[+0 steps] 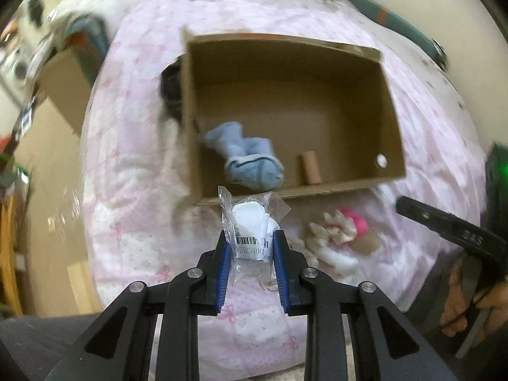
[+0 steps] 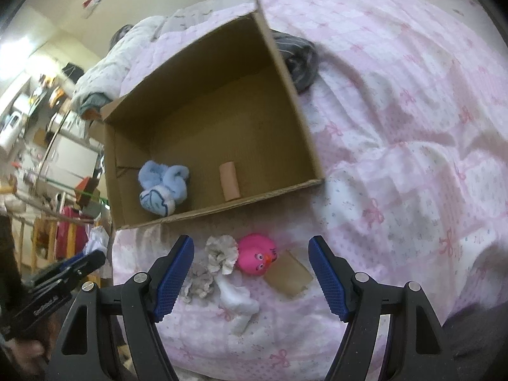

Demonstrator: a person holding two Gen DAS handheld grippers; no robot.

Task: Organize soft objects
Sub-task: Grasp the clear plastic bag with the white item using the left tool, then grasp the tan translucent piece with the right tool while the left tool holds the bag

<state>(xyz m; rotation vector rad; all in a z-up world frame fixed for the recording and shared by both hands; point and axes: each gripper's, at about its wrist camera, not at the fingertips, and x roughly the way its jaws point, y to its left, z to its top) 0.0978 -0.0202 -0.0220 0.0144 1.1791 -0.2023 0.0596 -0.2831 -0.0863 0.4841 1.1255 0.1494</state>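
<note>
Tongs on the left (image 1: 250,247) pinch a clear plastic packet (image 1: 252,231) just short of the cardboard box (image 1: 393,146), where its slippery film could slide free, while the right tongs (image 2: 250,273) gape empty above the pink duck (image 2: 255,254).

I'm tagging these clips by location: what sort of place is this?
Most likely a bedroom at home. The cardboard box sits on a bed covered by a pink bow-print quilt, and cluttered shelves stand beside it.
</note>
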